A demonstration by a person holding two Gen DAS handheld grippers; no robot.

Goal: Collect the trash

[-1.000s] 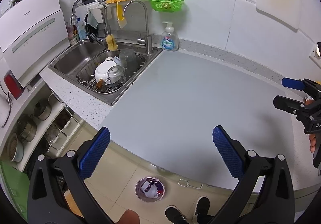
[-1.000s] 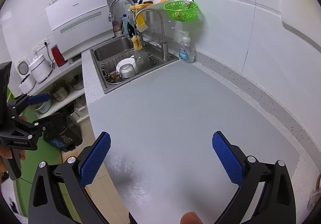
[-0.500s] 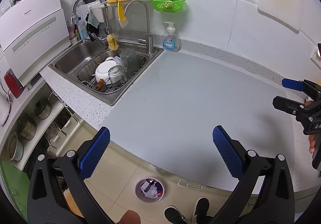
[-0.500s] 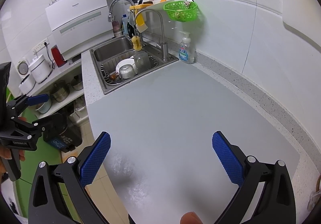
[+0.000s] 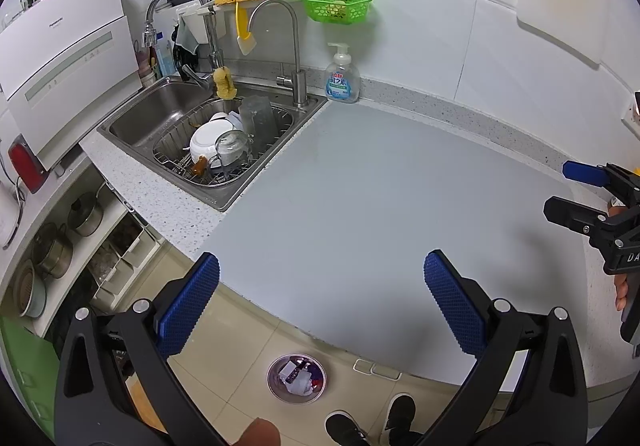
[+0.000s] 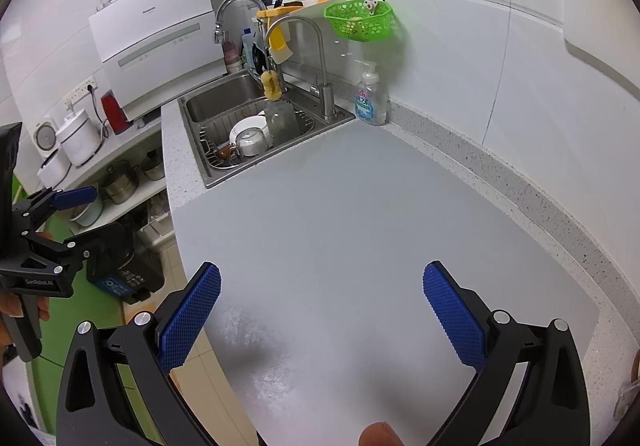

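**Counter's clean, trash is in the bin, nothing's moving**

So compared with a second ago basically nothing has changed, both views have just nudged a hair and that's it. The left gripper (image 5: pixel 320 300) is spread wide with nothing between its blue pads, hanging over the front edge of the gray mat (image 5: pixel 380 198) on the counter. The right gripper (image 6: pixel 322 304) is the same deal, spread wide and empty, over the near part of the mat. Neither one touches anything

The trash itself: as far as I can see it's down in the little round bin (image 5: pixel 297 377) on the floor, just in front of the person's shoes (image 5: pixel 372 422), with some scraps of wrapper in it. I can't spot any loose trash on the mat or the speckled counter. The sink (image 5: pixel 208 138) has dishes in a rack, and the soap bottle (image 5: pixel 342 76) sits at the back by the wall, but none of that reads as trash

My guess is the job is pretty much done and this is the idle pause at the end, since nothing's left to grab
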